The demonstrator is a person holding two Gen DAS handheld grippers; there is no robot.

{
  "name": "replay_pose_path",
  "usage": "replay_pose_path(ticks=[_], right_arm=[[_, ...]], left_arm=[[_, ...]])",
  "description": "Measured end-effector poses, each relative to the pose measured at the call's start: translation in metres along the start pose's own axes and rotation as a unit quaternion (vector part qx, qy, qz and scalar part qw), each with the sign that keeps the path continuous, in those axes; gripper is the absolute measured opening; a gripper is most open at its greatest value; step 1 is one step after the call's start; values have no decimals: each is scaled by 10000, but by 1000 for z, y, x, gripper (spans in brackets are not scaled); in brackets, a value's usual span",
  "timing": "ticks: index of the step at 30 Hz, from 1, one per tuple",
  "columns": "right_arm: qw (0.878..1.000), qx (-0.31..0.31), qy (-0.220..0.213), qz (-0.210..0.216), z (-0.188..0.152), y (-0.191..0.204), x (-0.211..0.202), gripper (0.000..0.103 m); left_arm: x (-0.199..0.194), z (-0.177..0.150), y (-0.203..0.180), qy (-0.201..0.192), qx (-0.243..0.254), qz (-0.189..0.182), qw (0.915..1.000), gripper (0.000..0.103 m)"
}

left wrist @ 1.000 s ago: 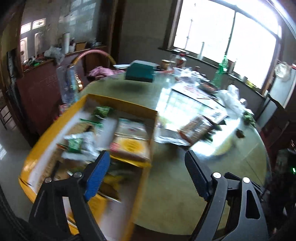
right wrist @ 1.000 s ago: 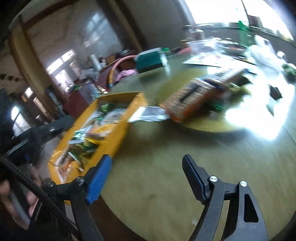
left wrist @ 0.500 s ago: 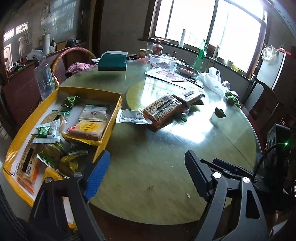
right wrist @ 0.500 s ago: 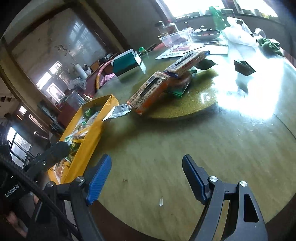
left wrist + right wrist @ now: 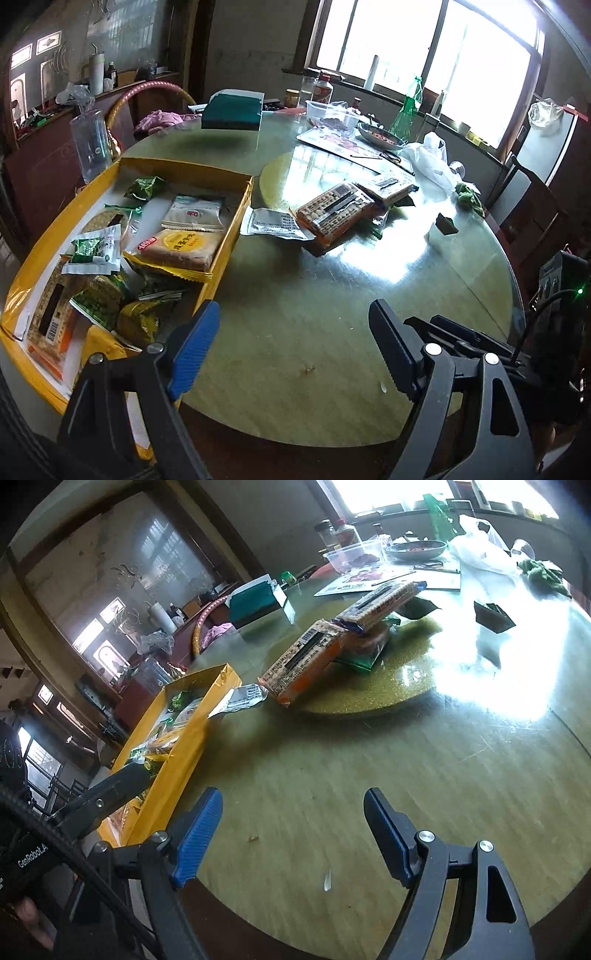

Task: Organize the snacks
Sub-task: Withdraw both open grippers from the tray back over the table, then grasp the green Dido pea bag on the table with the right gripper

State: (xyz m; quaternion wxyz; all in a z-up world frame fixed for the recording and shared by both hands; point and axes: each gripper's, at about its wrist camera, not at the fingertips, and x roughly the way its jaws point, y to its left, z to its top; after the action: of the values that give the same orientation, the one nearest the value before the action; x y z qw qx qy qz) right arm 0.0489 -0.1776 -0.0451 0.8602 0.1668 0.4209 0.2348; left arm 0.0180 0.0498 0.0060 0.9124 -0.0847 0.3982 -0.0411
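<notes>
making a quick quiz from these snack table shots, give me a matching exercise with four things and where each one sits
Things:
1. yellow box
2. orange cracker pack
3. white sachet
4. teal box

Places:
A. far side of the table, near the pink hoop
B. flat on the table between the box wall and the cracker pack
C. at the table's left edge, full of snack packets
D. lying across the rim of the round turntable

Pairs: 1-C, 2-D, 3-B, 4-A

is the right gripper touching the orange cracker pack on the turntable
Apart. In the right wrist view, bare table separates the open right gripper from the orange pack, which lies well beyond its fingertips.
</notes>
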Motion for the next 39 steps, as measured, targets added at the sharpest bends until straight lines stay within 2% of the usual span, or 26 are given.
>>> replay_pose_path(ticks=[12, 17, 21, 27, 32, 37, 39], right_arm=[[9997, 198, 3, -139, 10, -19, 1, 79], [9993, 114, 55, -360, 32, -38, 4, 79], [9987, 364, 58, -347, 60, -68, 2, 79], [9938, 787, -81, -787, 106, -115, -5, 79], [9849, 791, -107, -1534, 134, -143, 5, 79], [9786, 757, -150, -1906, 155, -162, 16, 79], [9787, 776, -156, -1896, 162, -168, 21, 79]], left_arm=[[11, 0, -3, 95, 58, -116, 9999, 83], [13, 3, -3, 101, 45, -181, 9998, 83], [13, 2, -5, 120, 107, -214, 9996, 83], [21, 5, -7, 196, 113, -249, 9994, 83], [27, 7, -9, 273, 125, -252, 9992, 83], [29, 9, -10, 248, 152, -222, 9993, 83], [29, 9, -10, 182, 105, -225, 9995, 83]])
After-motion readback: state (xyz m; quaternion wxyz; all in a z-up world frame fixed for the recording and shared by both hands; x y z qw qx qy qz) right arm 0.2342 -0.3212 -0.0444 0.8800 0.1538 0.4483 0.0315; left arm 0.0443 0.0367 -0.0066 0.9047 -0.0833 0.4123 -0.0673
